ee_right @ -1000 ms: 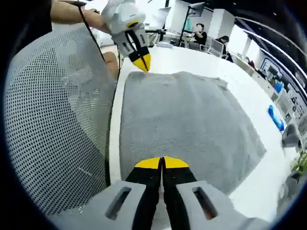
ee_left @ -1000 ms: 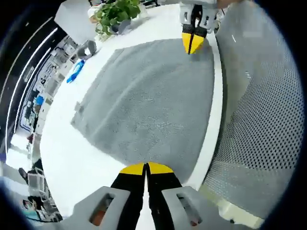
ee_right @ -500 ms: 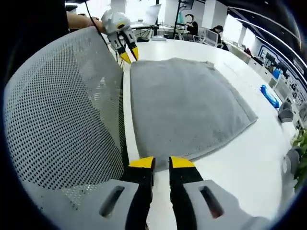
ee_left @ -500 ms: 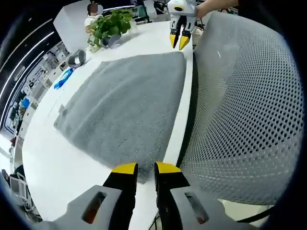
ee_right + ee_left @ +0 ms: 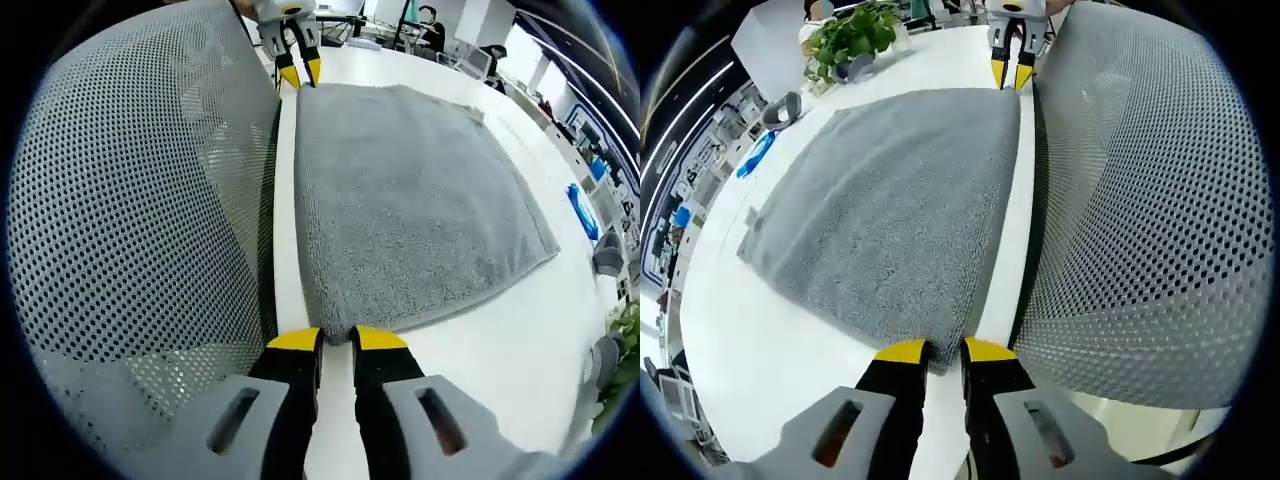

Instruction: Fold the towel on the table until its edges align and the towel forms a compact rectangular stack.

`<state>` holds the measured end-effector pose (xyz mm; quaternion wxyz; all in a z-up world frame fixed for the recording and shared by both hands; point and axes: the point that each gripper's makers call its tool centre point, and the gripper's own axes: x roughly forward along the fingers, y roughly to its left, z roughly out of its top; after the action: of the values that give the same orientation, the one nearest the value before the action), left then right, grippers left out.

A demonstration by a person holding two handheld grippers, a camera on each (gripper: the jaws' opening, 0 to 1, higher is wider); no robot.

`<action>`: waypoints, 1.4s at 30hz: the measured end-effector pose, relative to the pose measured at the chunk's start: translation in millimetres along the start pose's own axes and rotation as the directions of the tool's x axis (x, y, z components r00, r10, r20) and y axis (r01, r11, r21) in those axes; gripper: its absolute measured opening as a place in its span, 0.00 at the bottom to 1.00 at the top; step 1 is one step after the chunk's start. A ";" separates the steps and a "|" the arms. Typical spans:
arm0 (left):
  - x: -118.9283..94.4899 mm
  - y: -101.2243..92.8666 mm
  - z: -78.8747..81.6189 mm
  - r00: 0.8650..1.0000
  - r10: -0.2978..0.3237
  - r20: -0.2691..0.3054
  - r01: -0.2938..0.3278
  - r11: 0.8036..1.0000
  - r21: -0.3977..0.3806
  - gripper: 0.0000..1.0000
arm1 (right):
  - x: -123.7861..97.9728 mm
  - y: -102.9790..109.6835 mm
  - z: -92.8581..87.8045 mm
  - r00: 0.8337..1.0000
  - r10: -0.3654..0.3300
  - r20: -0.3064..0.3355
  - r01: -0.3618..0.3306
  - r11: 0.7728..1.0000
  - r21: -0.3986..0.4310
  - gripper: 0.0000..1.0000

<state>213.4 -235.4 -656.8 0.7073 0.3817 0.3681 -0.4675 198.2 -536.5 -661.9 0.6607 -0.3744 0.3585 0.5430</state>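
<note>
I saw the grey towel [image 5: 890,200] lying flat on the white table [image 5: 760,370], one long edge running along the table's rim beside the mesh chair back [image 5: 1140,200]. A second before, both grippers had their jaws closed on the towel's near corners; half a second before, they had parted and let go, and the towel had settled flat. At this moment my left gripper [image 5: 936,350] had its jaws slightly apart and empty, the yellow tips just at the towel's near corner. My right gripper [image 5: 335,339] matched it, jaws a little apart, nothing between them, tips at the opposite near corner of the towel [image 5: 410,190]. In the left gripper view the right gripper [image 5: 1012,72] showed at the far corner by the chair, jaws parted; the right gripper view showed the left gripper [image 5: 299,68] likewise. A potted plant [image 5: 847,38] and a blue object [image 5: 755,155] sat on the table beyond the towel.
</note>
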 end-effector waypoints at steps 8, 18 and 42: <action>1.5 2.8 1.5 1.000 -0.002 -0.008 0.002 0.999 -0.041 0.03 | -2.8 -6.5 0.0 0.999 -0.007 0.036 0.002 0.988 0.156 0.01; -27.5 17.6 22.8 0.980 0.143 0.142 -0.120 0.980 -0.159 0.02 | -34.2 -28.7 16.4 0.974 -0.122 0.191 0.052 0.940 0.337 0.01; -102.9 64.6 76.6 0.847 0.426 0.317 -0.332 0.891 -0.310 0.02 | -108.1 -79.6 50.8 0.842 -0.441 0.312 0.261 0.838 0.479 0.00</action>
<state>256.8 -246.5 -520.3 0.8846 0.2606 0.1964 -0.3333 263.5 -550.4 -534.8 0.8751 -0.1623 0.2426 0.3859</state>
